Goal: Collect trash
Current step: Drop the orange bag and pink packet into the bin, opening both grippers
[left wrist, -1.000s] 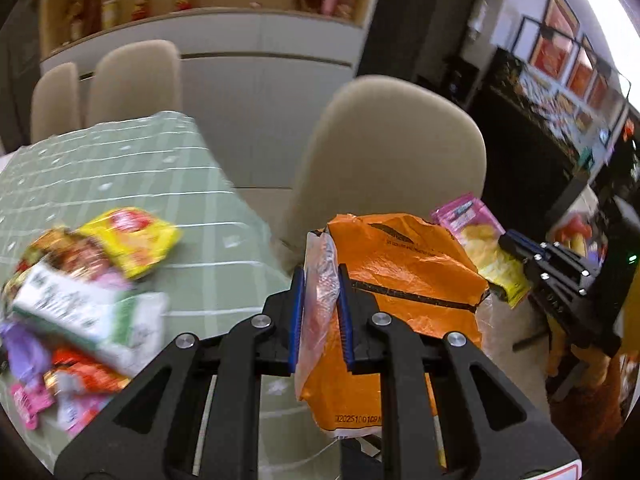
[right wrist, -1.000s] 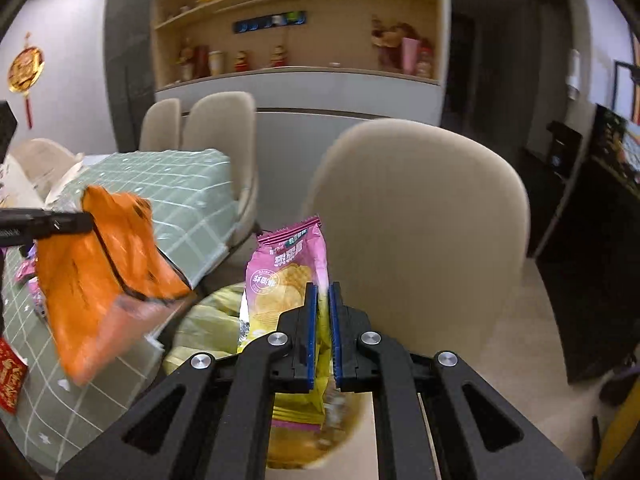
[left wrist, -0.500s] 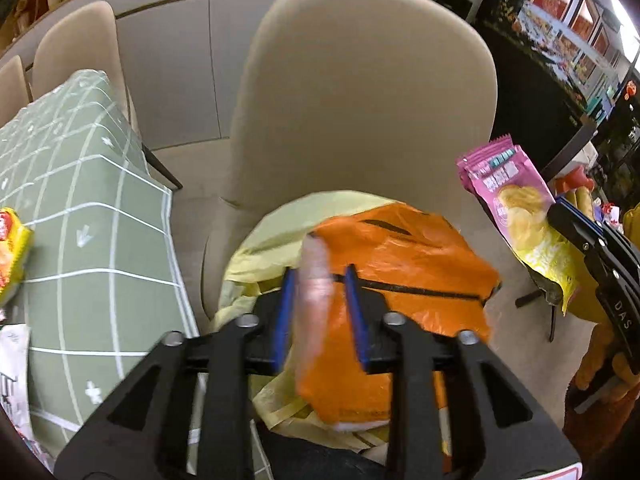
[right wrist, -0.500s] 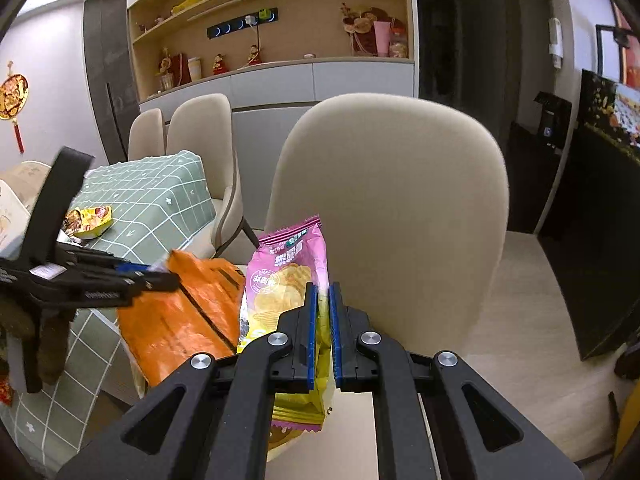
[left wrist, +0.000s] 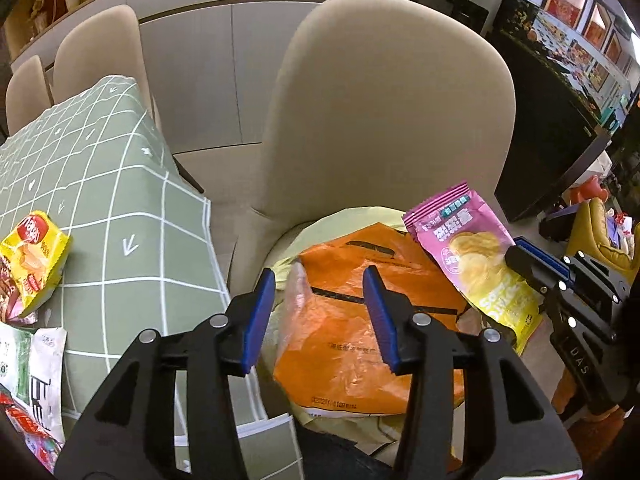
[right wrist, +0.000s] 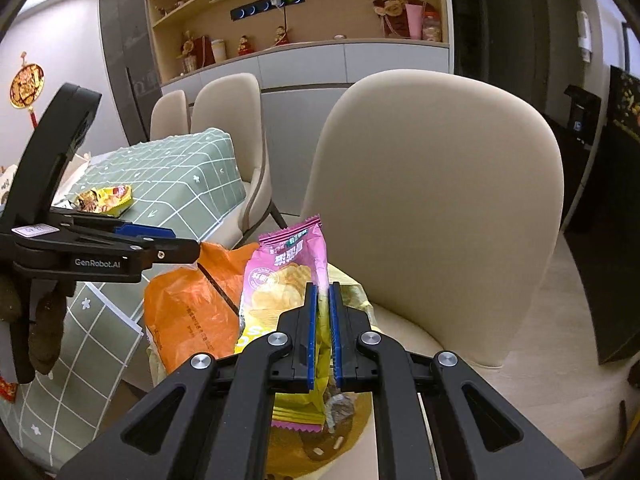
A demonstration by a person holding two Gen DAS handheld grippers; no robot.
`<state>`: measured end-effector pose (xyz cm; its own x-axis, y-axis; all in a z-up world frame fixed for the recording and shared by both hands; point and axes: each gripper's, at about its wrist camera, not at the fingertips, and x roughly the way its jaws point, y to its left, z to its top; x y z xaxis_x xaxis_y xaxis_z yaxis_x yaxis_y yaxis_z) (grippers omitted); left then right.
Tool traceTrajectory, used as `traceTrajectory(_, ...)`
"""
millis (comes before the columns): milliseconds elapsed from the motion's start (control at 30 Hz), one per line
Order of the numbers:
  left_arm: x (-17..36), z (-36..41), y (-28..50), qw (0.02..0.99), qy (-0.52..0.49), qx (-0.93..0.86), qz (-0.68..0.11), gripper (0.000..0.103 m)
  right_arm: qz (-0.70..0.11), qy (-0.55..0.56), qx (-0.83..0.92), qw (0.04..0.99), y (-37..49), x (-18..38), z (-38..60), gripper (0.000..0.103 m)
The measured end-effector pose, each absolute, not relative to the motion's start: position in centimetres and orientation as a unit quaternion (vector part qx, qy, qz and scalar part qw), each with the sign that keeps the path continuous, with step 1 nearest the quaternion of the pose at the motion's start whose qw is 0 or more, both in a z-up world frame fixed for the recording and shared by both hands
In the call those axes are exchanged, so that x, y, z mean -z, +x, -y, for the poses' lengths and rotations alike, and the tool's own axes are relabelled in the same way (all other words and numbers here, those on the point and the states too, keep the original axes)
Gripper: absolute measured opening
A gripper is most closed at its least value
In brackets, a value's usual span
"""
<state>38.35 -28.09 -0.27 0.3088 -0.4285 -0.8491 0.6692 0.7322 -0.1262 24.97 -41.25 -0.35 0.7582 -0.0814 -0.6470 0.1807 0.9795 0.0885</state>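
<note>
My left gripper (left wrist: 320,312) is open above an orange snack bag (left wrist: 360,320), which lies loose in the mouth of a pale yellow trash bag (left wrist: 344,216) on a beige chair seat. The orange bag (right wrist: 192,304) also shows in the right wrist view, just under the left gripper (right wrist: 180,250). My right gripper (right wrist: 323,332) is shut on a pink and yellow chip bag (right wrist: 288,280) and holds it upright over the trash bag (right wrist: 356,292). The chip bag (left wrist: 468,248) and right gripper (left wrist: 532,264) show at the right in the left wrist view.
A table with a green checked cloth (left wrist: 120,200) stands at the left, with a yellow wrapper (left wrist: 34,256) and several other wrappers (left wrist: 36,368) on it. The beige chair back (left wrist: 384,112) rises behind the trash bag. More chairs (right wrist: 224,120) and a cabinet stand behind.
My left gripper carried the orange bag from beside the table to over the trash bag, then opened and let it go. My right gripper stayed shut on the chip bag, close by.
</note>
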Motion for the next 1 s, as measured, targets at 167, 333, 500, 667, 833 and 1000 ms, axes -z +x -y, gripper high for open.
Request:
traceTrajectory(167,-0.2,27.3,38.9,0.798,0.115,0.344,-0.482,0.043,-0.319,0.082,0.074,0.941,24.5,-1.9,41.2,0.008)
traceTrajectory(333,-1.5,26.1,39.6,0.810,0.098,0.339,-0.469,0.043,-0.321,0.067,0.054,0.943,25.2,-2.7,39.1,0.008)
traceTrajectory(500,-1.9,25.1,39.6,0.815,0.094,0.337,-0.462,0.043,-0.370,0.071,0.032,0.926,27.2,1.4,36.7,0.008)
traceTrajectory(667,-1.3,24.8,39.1,0.806,0.096,0.345,-0.471,0.043,-0.452,0.032,0.058,0.890,29.5,7.6,36.1,0.008)
traceTrajectory(833,-1.2,24.6,38.5,0.801,0.096,0.354,-0.472,0.044,-0.498,0.029,0.076,0.863,30.5,10.1,37.3,0.008)
traceTrajectory(1000,-1.4,24.4,38.6,0.801,0.091,0.356,-0.472,0.045,-0.518,-0.005,0.091,0.851,31.3,11.2,36.8,0.008)
